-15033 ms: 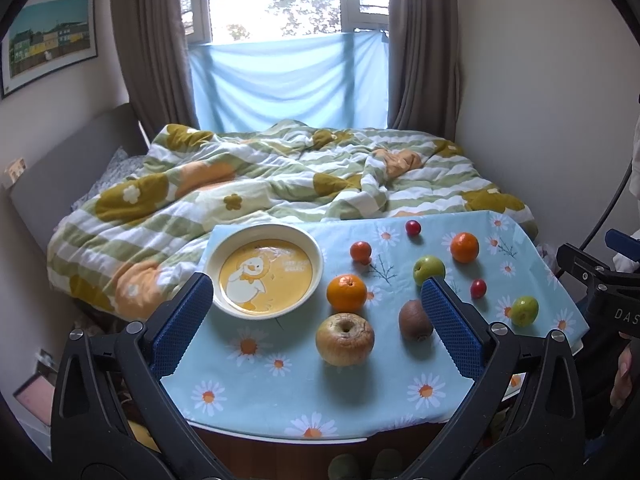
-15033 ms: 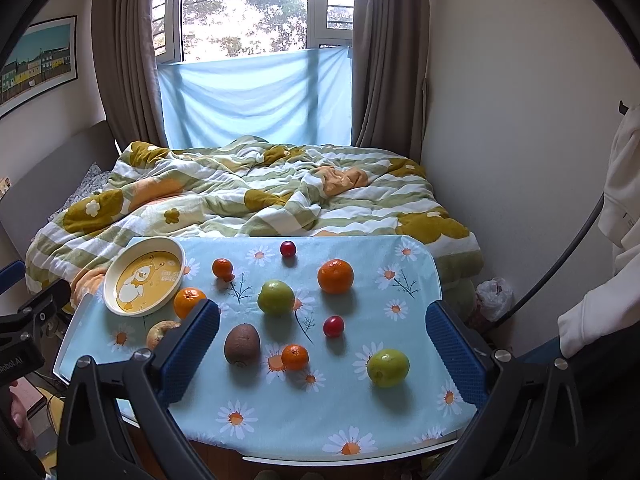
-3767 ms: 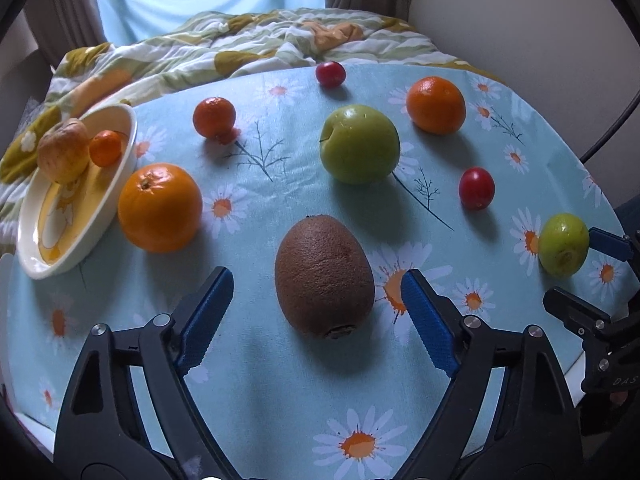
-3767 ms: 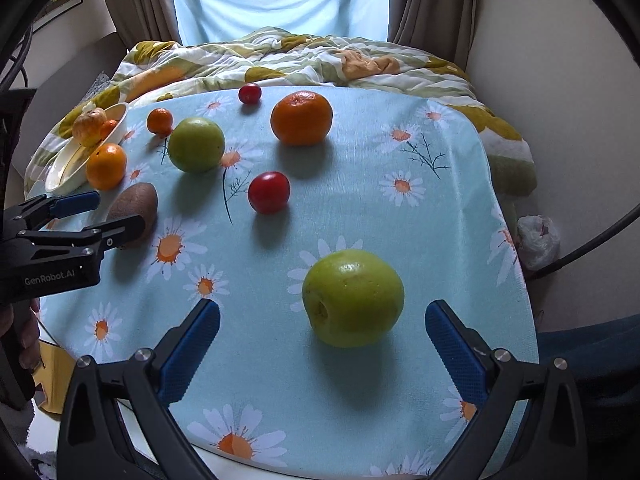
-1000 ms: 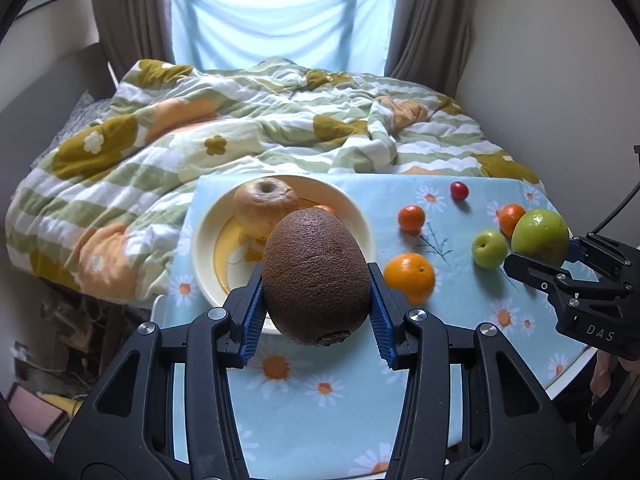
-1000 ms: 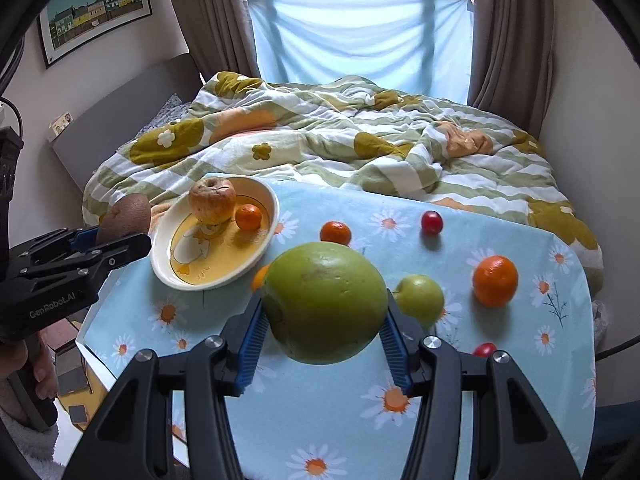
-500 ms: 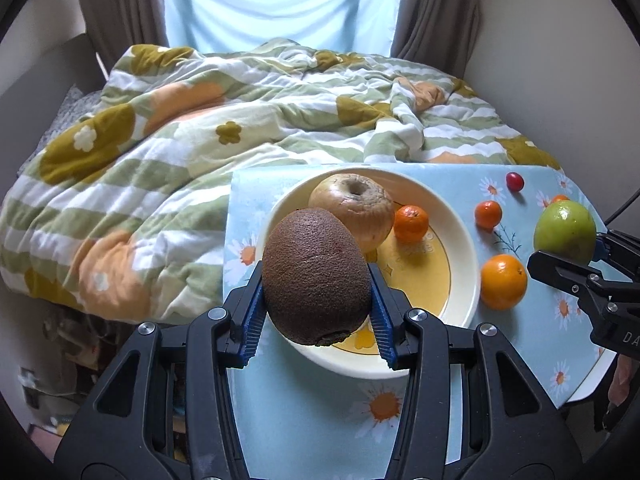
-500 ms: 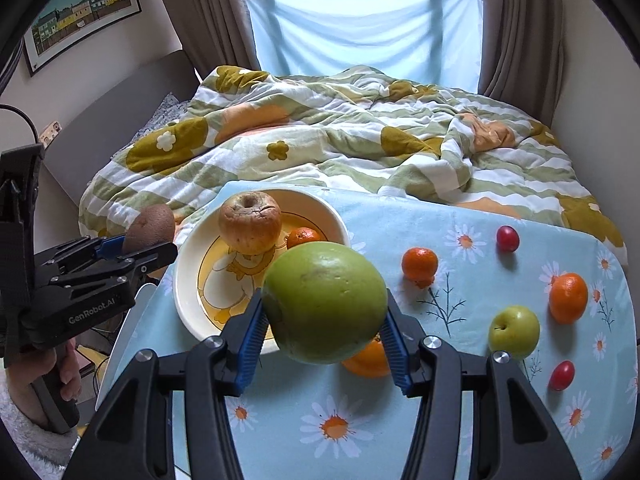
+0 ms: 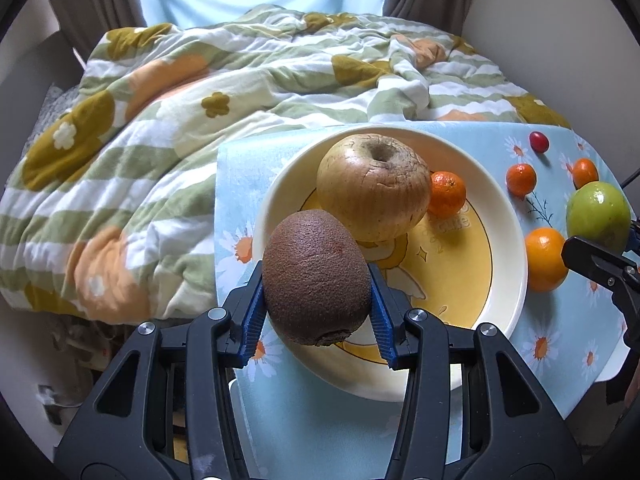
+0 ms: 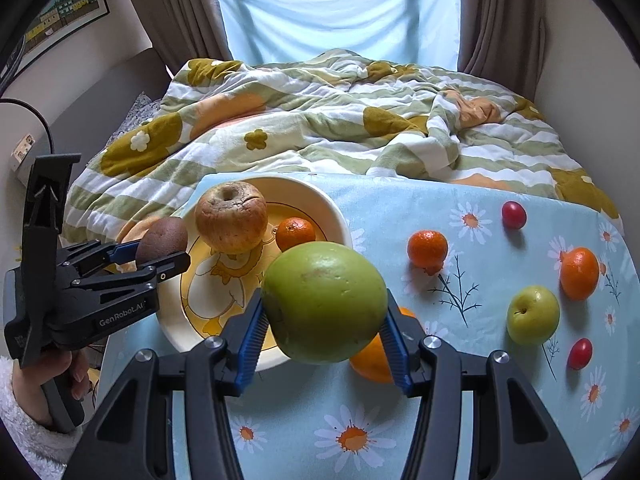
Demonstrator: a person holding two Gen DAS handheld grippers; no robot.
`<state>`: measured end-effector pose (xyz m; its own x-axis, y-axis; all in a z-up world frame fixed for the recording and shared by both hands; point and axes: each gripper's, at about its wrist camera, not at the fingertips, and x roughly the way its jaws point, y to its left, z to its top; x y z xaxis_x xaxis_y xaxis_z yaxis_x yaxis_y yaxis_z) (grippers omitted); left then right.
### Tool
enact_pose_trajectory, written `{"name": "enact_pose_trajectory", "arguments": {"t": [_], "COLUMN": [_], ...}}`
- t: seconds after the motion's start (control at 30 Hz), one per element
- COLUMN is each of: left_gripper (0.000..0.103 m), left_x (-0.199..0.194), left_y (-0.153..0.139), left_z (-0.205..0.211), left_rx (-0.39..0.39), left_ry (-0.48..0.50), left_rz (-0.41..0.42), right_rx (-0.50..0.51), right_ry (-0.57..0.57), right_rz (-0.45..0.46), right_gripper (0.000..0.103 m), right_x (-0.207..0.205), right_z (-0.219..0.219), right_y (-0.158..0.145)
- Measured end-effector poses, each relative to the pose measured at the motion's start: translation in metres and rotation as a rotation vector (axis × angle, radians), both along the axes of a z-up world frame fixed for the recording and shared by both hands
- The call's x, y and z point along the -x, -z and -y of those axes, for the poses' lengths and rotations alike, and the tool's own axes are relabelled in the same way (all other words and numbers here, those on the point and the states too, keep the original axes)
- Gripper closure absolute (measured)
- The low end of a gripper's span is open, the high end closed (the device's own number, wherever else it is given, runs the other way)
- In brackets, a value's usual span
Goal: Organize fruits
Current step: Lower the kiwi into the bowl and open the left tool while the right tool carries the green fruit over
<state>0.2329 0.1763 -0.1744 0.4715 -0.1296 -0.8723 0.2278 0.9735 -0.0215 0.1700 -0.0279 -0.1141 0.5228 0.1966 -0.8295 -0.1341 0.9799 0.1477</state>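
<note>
Clamping a brown kiwi (image 9: 316, 276) between its blue pads, the left gripper (image 9: 316, 300) has its jaws closed on the fruit's two sides, and the kiwi hangs over the near-left rim of the cream-and-yellow plate (image 9: 508, 304). The right gripper (image 10: 324, 320) grips a large green apple (image 10: 324, 302) in the same manner, jaws pressed to both flanks, the apple held above the worktop just right of the plate (image 10: 336, 208). On the plate lie a wrinkled yellowish apple (image 9: 374, 188) and a small tangerine (image 9: 448, 194), touching each other. The left wrist view shows an orange (image 9: 546, 260) on the daisy-print cloth (image 9: 320, 420) beside the plate's right rim; in the right wrist view that orange is mostly hidden behind the green apple. Only the right wrist view shows the person's hand (image 10: 64, 372) on the left gripper's handle, a small green apple (image 10: 533, 315) and two red fruits (image 10: 513, 215) further right.
</note>
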Motion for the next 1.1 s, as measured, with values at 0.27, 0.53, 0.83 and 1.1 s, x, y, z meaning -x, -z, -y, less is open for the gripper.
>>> {"name": "enact_pose_trajectory", "arguments": {"t": [0.27,0.53,0.83,1.1], "left_gripper": [0.050,0.000,0.000,0.000], "left_x": [-0.001,0.006,0.030,0.054], "left_y": [0.005,-0.008,-0.023,-0.028], "left_z": [0.003,0.002,-0.001,-0.006], "left_rx": [0.015,0.043,0.044,0.070], "left_ry": [-0.008,-0.033,-0.073,-0.100], "left_rz": [-0.011,0.018,0.009,-0.004], "right_rx": [0.007,-0.001,-0.005,0.000], "right_ry": [0.004,-0.031,-0.097,-0.234], "right_rz": [-0.016,-0.016,-0.002,-0.034], "right_gripper": [0.054,0.054,0.054,0.054], "right_x": [-0.002,-0.009,-0.020,-0.034], "right_z": [0.003,0.006,0.004,-0.011], "right_y": [0.003,0.002,-0.006,0.005]}}
